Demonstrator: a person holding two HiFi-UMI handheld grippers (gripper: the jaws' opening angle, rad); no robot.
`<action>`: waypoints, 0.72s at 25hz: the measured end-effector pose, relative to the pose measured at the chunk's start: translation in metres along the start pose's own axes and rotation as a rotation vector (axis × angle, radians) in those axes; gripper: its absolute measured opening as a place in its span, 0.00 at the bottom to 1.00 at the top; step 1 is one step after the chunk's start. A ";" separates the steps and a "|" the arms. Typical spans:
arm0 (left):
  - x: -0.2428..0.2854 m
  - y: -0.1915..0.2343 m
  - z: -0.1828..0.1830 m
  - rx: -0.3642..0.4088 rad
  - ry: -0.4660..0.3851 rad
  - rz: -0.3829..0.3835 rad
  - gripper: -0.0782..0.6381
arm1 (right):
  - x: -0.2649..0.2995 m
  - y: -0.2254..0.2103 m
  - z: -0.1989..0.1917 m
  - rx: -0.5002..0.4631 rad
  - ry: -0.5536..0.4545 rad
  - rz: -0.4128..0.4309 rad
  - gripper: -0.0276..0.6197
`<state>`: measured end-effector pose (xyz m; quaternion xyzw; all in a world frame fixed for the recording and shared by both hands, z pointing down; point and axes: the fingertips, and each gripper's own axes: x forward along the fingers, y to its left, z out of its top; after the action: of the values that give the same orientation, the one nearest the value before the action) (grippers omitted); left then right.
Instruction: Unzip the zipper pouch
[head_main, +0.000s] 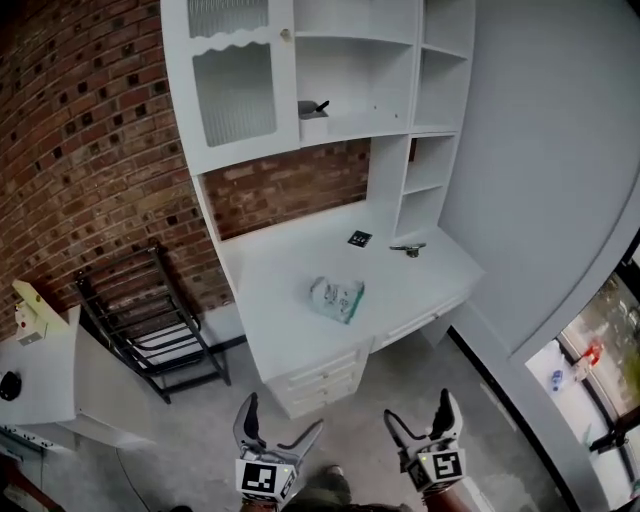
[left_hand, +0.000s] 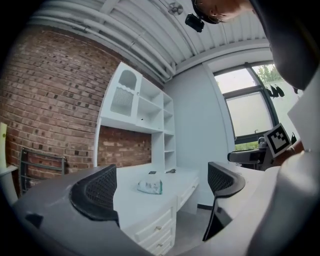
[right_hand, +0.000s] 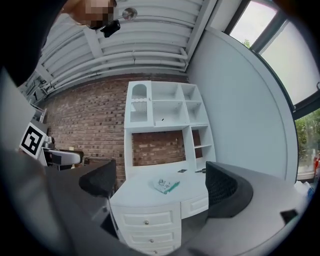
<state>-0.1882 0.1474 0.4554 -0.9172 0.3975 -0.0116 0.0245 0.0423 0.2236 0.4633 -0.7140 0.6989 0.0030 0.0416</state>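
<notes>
A small pale pouch with green trim (head_main: 337, 298) lies flat near the middle of the white desk top (head_main: 290, 270). It also shows as the pouch (left_hand: 150, 186) in the left gripper view and the pouch (right_hand: 166, 186) in the right gripper view, far off between the jaws. My left gripper (head_main: 280, 427) and right gripper (head_main: 418, 418) hang low over the floor, well short of the desk. Both stand open with nothing between their fingers.
The desk carries a white hutch with shelves (head_main: 350, 90) against a brick wall. A small dark card (head_main: 359, 238) and a metal tool (head_main: 408, 248) lie at the desk's back right. Drawers (head_main: 325, 372) face me. A black rack (head_main: 150, 320) stands left.
</notes>
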 end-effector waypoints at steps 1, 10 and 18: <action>0.012 0.006 -0.002 0.003 0.006 -0.006 0.90 | 0.013 -0.005 -0.001 0.002 0.000 -0.003 0.91; 0.115 0.031 -0.033 0.025 0.076 -0.043 0.90 | 0.106 -0.037 -0.025 0.038 0.090 0.024 0.88; 0.232 0.031 -0.102 0.296 0.265 -0.154 0.89 | 0.205 -0.084 -0.035 0.015 0.115 0.126 0.87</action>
<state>-0.0566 -0.0465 0.5564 -0.9217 0.3201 -0.1921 0.1055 0.1287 0.0188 0.4897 -0.6671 0.7438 -0.0409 0.0064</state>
